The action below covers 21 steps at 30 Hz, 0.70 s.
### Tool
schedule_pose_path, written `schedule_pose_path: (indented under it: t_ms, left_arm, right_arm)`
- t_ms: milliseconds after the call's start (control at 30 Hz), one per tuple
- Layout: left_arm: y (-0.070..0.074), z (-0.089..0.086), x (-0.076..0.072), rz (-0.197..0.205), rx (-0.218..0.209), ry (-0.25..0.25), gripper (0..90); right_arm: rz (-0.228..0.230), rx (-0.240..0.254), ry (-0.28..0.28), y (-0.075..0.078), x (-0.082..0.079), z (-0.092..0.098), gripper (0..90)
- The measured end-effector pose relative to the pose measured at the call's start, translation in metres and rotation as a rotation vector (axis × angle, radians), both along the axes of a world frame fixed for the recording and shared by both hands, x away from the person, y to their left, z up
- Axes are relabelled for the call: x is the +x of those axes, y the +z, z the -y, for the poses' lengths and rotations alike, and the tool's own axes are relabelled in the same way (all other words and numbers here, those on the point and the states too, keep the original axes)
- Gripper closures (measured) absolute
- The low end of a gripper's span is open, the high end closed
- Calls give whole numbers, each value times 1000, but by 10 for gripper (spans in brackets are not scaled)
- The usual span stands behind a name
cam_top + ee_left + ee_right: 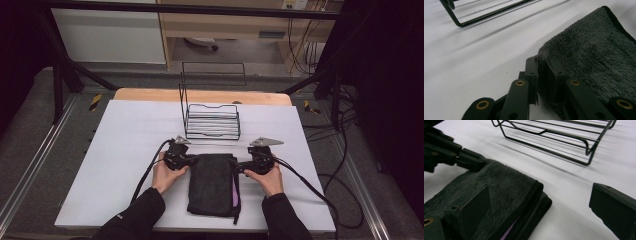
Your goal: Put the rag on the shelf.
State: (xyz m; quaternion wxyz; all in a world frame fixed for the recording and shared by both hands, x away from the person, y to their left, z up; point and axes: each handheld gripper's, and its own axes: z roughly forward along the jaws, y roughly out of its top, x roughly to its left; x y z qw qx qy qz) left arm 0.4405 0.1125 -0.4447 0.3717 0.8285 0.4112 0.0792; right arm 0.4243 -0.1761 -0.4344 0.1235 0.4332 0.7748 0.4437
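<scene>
Folded dark towel (212, 184) lies flat on the white tabletop (125, 150), near the person's edge, its long axis running from that near edge straight away toward the wire rack (212, 121). A strip of purple shows along its right side. The left gripper (192, 160) comes in at the towel's far left corner, and in the left gripper view its jaws are pressed in on that corner, pinching the plush edge (584, 50) between them. The right gripper (239, 165) sits at the far right corner; in the right gripper view its jaws stand spread, one jaw over the towel's top face (506, 185), the other off to the side above bare tabletop, nothing clamped. Both grippers point inward at each other across the towel's far short edge. The rack stands just beyond the towel, apart from it, with a band of bare tabletop between. Wide open white surface on the left and right of the towel.
</scene>
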Motion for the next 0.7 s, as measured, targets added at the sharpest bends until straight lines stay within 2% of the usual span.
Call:
schedule_pose_path:
  t_ms: [133, 267, 333, 500, 700]
  left_arm:
    - [0, 1, -1, 9, 3, -3, 793]
    - [0, 1, -1, 20, 11, -10, 794]
    - [-1, 1, -1, 20, 7, -7, 794]
    - [0, 2, -2, 18, 8, -5, 797]
    - [0, 2, -1, 10, 0, 0, 808]
  right_arm:
    - [-36, 1, -15, -9, 7, -7, 144]
    - [-65, -28, -23, -16, 10, -8, 235]
    - [-69, -35, -32, -18, 10, -9, 309]
    - [-90, -35, -18, -21, 9, -11, 407]
    - [-121, -11, -8, -21, 8, -12, 532]
